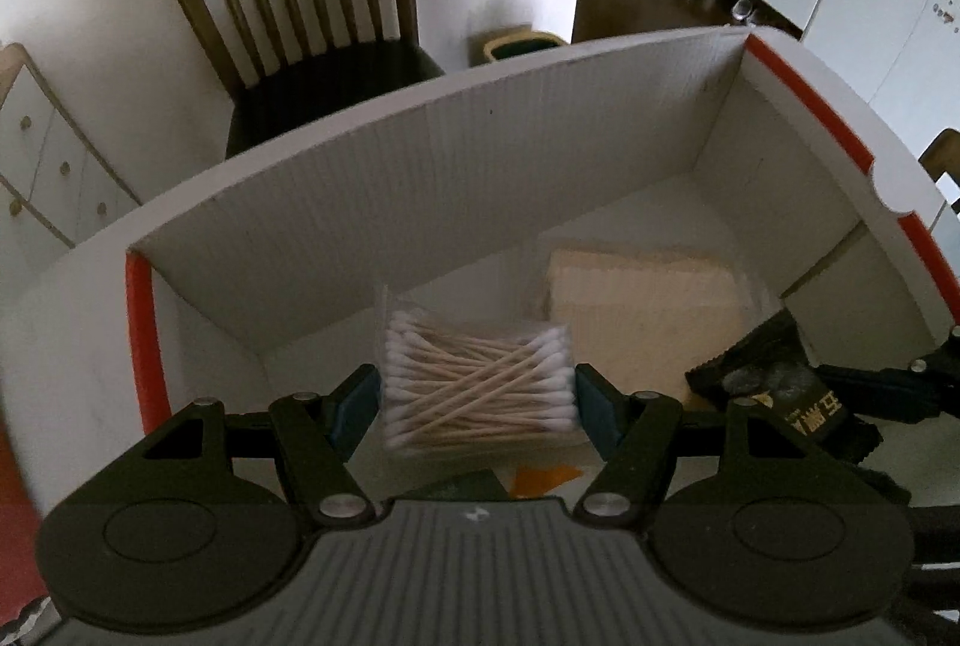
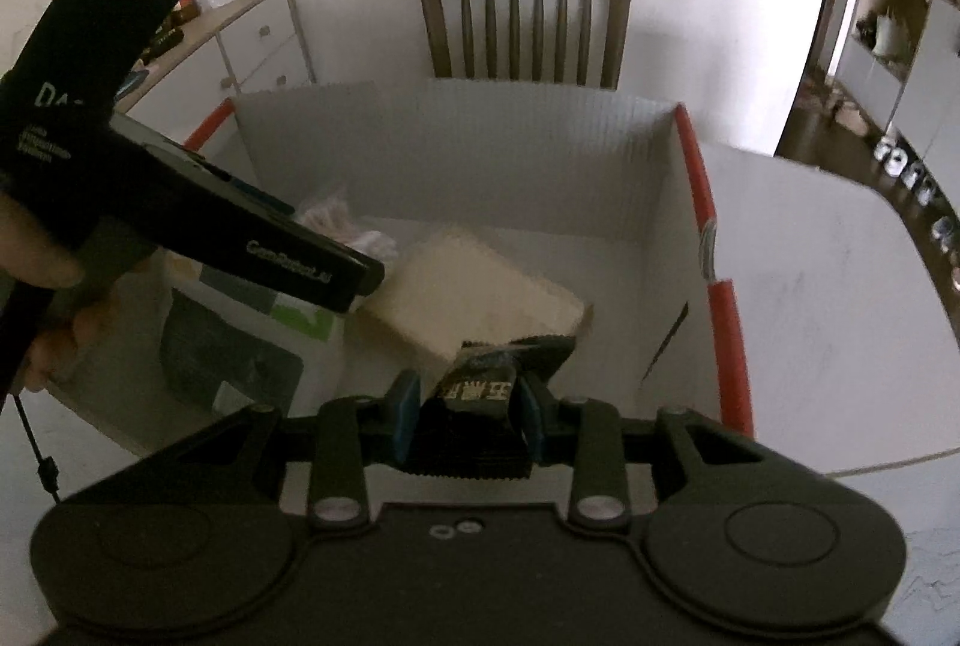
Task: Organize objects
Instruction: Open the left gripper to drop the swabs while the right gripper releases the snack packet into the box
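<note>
A clear pack of cotton swabs sits between the pads of my left gripper, which is shut on it, low inside a white cardboard box with red edges. My right gripper is shut on a black snack packet, held over the box's near right part; the packet also shows at the right of the left wrist view. A beige wrapped block lies on the box floor, seen too in the right wrist view. The left gripper's body and a hand cover the box's left side there.
A dark green and white package lies in the box at the left. A wooden chair stands behind the box against a white wall. A white drawer unit stands at the left. The box rests on a white table.
</note>
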Motion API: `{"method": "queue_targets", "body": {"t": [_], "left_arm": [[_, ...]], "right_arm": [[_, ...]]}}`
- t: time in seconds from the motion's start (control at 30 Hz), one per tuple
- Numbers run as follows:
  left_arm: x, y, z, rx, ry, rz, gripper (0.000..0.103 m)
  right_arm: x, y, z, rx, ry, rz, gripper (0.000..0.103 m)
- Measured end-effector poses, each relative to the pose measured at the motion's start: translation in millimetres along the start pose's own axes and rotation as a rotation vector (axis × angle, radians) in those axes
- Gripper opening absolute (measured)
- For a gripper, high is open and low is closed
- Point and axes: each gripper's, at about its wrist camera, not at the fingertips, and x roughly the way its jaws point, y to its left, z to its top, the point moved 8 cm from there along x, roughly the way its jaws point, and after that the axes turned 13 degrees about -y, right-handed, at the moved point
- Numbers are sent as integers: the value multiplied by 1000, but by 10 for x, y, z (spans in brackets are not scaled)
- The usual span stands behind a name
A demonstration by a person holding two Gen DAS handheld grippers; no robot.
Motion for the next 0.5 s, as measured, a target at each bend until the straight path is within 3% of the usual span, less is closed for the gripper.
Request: {"method": "queue_targets", "body": {"t": [0.17,0.27,0.5], "left_arm": [[-8,6,-23,-5,-2,8,71],[-58,2,-3,-1,-17,19,71],[-336,-14,83,-15,-93,27,73]], "right_arm": [[-33,20,-59,-22,2,2,46],[-88,46,-29,-24,-21,8,60],[-269,82,80,-55,-69,17,62]]}}
